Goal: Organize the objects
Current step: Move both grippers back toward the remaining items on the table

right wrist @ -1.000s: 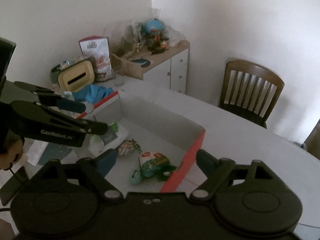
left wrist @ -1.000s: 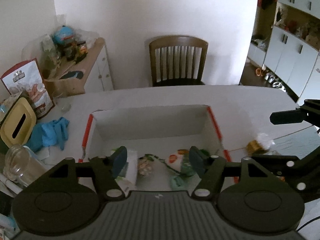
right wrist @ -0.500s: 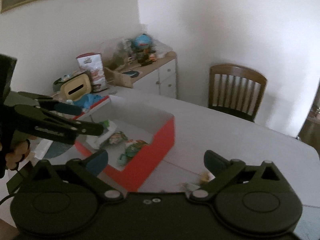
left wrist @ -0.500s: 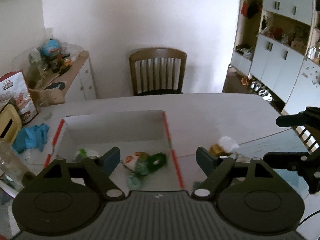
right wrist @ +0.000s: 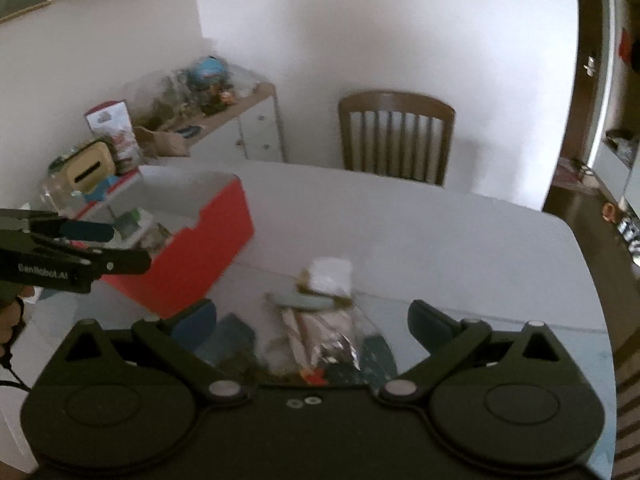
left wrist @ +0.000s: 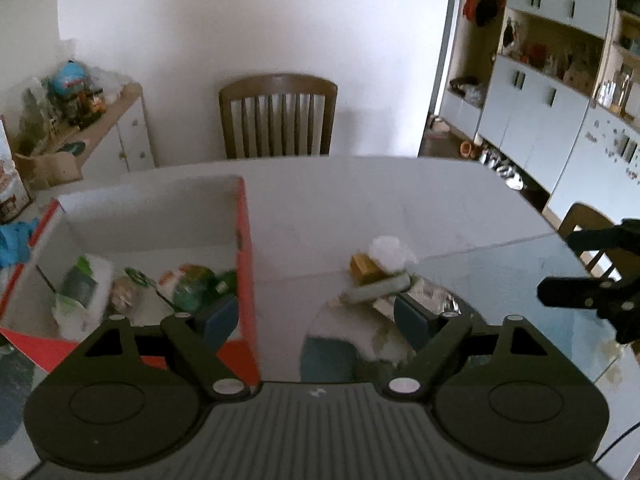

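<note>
Now, red box (left wrist: 245, 248) at left — loose items (right wrist: 320, 300) (blurred) right, fingers (right wrist: 428, 326) spread.

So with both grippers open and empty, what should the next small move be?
Probably lower the right gripper onto the loose pile on the table and close on one item. It lies outside the red box, which already holds several things, and sits between its open fingers.

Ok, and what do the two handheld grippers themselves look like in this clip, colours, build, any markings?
Both are matte black plastic. The left gripper has two round discs, angled linkage bars with silver pivot pins, a ribbed grey centre panel and dark blue pads. The right gripper has the same build with a smooth black centre and two small screws. Seen from the right wrist view, the left one carries white GenRobot.AI lettering.
</note>
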{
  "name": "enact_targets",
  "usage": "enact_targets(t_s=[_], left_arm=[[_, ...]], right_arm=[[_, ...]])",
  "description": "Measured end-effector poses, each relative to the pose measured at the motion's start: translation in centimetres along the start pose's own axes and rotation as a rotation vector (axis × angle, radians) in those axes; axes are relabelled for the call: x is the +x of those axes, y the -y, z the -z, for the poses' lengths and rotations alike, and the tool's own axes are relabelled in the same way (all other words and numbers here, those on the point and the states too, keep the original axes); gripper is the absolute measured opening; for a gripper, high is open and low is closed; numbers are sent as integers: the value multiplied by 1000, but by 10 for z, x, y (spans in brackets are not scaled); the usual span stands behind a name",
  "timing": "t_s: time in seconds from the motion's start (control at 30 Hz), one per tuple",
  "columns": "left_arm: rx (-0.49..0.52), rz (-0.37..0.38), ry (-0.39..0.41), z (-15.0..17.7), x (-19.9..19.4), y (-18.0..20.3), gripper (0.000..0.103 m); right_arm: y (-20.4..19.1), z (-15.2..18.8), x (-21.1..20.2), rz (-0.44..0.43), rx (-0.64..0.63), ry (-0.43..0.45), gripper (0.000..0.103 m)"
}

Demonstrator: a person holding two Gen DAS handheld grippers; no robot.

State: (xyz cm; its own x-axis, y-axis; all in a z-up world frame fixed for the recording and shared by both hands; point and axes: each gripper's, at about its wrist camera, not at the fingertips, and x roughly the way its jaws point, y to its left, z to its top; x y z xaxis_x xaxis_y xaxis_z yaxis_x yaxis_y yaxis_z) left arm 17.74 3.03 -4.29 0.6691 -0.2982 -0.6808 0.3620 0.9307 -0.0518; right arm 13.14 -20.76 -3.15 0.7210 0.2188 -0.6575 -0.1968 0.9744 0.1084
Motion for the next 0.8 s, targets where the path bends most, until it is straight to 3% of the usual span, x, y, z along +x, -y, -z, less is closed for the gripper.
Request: enact_targets(t_s=[0.53,0.8], left_arm=[[-48,-6,-148,63,63,23,85],[-39,0,-148,75,80,25,85]], right_arm=[[10,55,24,38,37,-92,101],[1,66,48,61,31,-134,91]])
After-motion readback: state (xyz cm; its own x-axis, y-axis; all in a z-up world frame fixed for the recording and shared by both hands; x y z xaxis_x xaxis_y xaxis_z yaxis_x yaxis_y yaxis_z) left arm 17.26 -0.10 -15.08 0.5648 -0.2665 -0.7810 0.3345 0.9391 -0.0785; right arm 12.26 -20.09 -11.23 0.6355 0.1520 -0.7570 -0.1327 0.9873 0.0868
